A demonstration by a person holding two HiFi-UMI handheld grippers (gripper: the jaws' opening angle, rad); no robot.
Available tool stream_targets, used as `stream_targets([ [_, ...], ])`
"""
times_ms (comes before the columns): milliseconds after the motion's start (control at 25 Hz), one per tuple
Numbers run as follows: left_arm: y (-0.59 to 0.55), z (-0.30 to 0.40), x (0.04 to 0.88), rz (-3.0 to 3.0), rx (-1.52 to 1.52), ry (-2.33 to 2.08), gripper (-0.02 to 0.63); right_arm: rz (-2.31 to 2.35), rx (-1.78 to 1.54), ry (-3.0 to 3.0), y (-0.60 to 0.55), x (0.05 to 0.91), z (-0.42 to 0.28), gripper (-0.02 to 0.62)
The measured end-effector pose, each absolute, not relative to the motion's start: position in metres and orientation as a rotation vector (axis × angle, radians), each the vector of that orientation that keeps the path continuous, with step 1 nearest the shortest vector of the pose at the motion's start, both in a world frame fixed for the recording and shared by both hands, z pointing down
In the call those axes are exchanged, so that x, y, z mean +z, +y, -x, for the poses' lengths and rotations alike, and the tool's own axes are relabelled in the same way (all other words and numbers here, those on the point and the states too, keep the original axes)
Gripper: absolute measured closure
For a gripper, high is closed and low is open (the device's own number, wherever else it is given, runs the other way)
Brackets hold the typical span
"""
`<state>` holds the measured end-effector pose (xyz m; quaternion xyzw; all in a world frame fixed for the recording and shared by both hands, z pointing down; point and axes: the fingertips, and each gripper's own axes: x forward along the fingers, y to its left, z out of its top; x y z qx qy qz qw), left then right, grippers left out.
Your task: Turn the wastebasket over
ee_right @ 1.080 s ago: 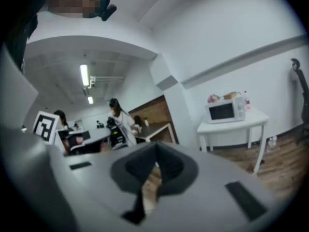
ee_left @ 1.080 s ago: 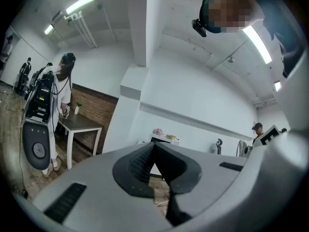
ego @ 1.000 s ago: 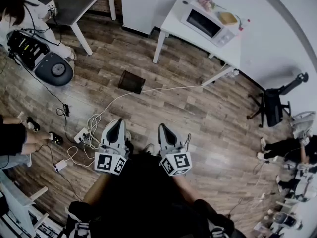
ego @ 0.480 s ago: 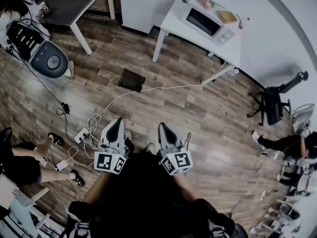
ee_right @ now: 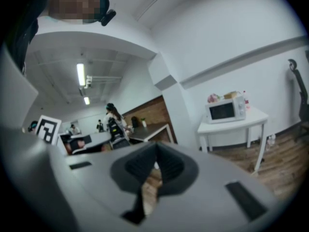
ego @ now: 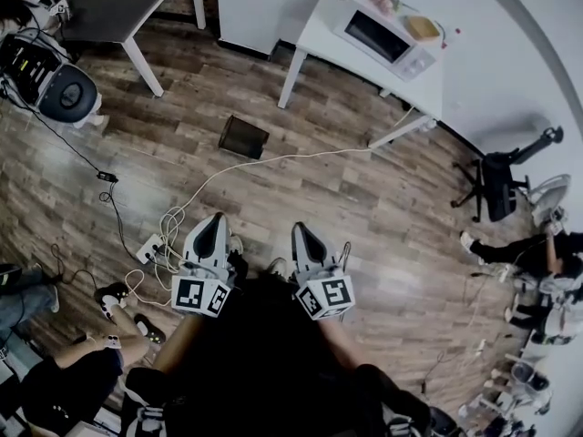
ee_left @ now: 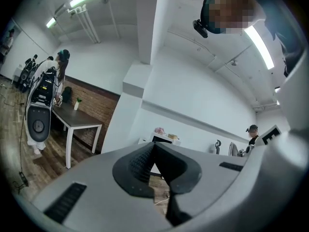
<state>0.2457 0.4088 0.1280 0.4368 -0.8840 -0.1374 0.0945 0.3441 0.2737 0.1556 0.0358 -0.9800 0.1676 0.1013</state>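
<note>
A dark mesh wastebasket lies on its side on the wooden floor, well ahead of me in the head view. My left gripper and right gripper are held side by side close to my body, far short of the basket, both pointing toward it. Both are shut with nothing between the jaws. In the left gripper view the left gripper has its pads pressed together; the right gripper looks the same in its own view. Neither gripper view shows the basket.
A white cable runs across the floor past the basket to a power strip near my left gripper. A white table with a microwave stands behind the basket, a dark table at far left. People stand at both sides.
Both grippers keep their pose while I move forward; the basket and tables have shifted slightly in view. The person at the left has moved down toward the lower left corner.
</note>
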Motion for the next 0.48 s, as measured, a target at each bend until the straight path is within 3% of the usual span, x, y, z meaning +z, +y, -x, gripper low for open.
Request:
stream_targets([
  [480, 0.427, -0.178, 0.146, -1.393, -0.402, -2.535, 0.572, -0.236, 0.505, -2.891, 0.3, 0.163, -0.286, 0.563],
])
